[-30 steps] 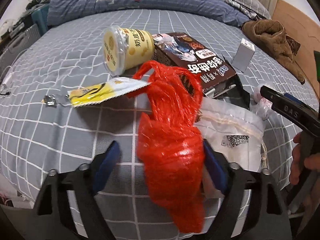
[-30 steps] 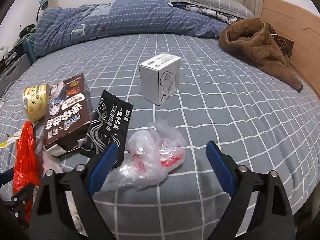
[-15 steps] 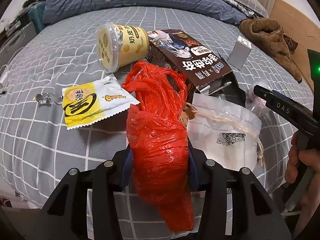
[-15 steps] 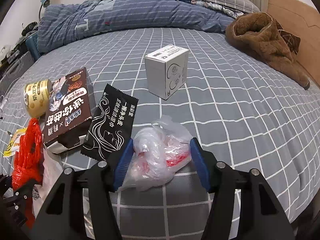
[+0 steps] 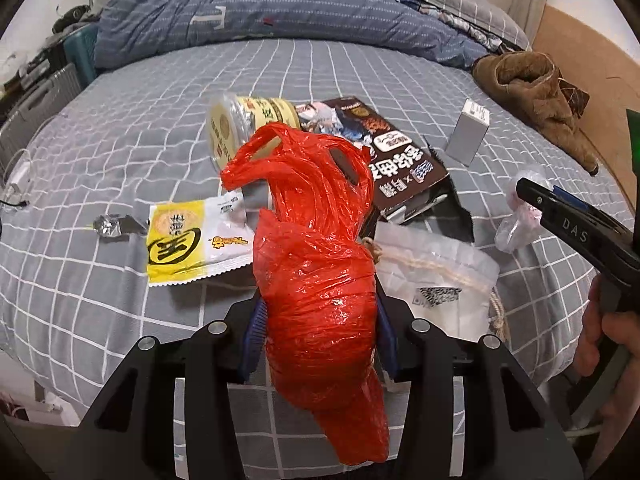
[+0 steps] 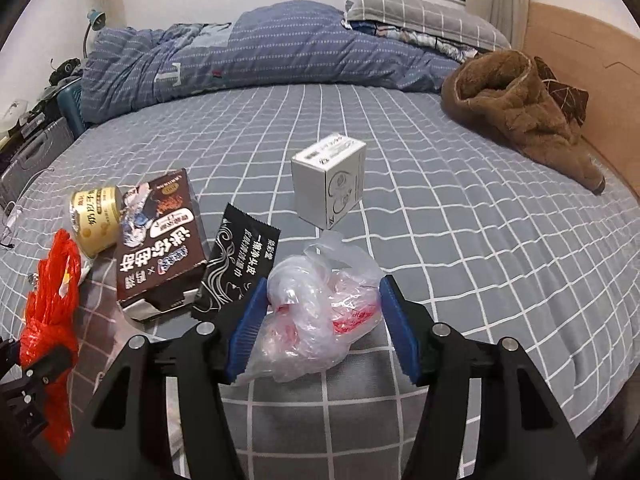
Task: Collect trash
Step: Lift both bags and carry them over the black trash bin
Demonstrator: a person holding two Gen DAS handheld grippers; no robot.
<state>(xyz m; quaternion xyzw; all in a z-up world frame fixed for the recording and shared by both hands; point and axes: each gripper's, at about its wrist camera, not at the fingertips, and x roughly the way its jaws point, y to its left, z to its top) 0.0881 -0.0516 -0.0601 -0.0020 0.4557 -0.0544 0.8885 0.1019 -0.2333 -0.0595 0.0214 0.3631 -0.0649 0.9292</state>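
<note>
My left gripper (image 5: 320, 330) is shut on a crumpled red plastic bag (image 5: 320, 264) and holds it above the bed. The red bag also shows at the left of the right wrist view (image 6: 50, 312). My right gripper (image 6: 322, 330) is shut on a clear plastic bag (image 6: 320, 312) with red print, lifted a little off the sheet. The right gripper shows at the right of the left wrist view (image 5: 576, 232), with the clear bag (image 5: 518, 220) hanging at its tip.
On the grey checked bed lie a yellow cup (image 5: 244, 120), a brown box (image 5: 384, 156), a yellow-white wrapper (image 5: 188, 236), a foil scrap (image 5: 110, 226), a white drawstring pouch (image 5: 436, 280), a black wrapper (image 6: 236, 264) and a white carton (image 6: 330, 184). A brown fleece (image 6: 520, 108) lies far right.
Both grippers closed from open onto their bags. Both then lifted, the red bag and the clear bag rising off the bed.
</note>
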